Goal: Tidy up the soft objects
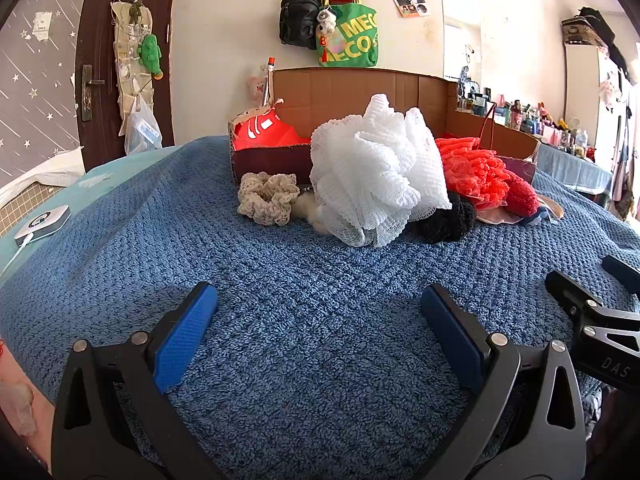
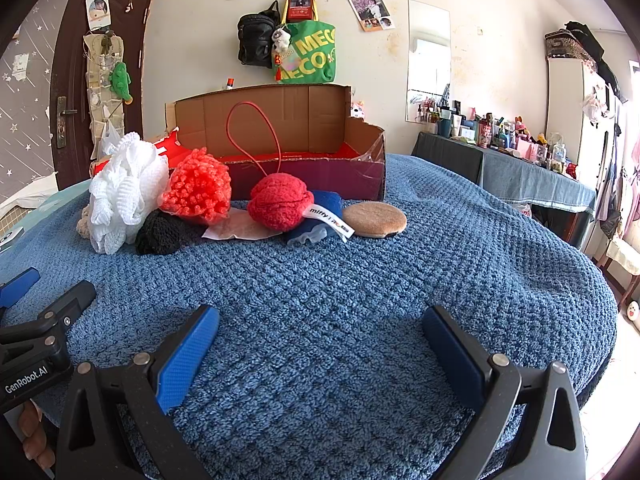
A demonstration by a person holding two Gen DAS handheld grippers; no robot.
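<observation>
Both the left gripper (image 1: 318, 320) and right gripper (image 2: 320, 340) hover spread wide and empty over the blue blanket (image 2: 360, 300). The soft pile lies before the cardboard box (image 2: 280, 136): a white mesh pouf (image 1: 376, 168) half hides a black scrunchie (image 1: 452, 216), red pouf (image 1: 468, 168) and beige scrunchie (image 1: 268, 198).

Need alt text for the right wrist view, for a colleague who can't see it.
Open right tongs hover empty over a blue blanket. Beyond lie a white mesh puff, an orange puff, a black scrunchie, a red knitted ball and a round tan pad, before an open cardboard box.
</observation>
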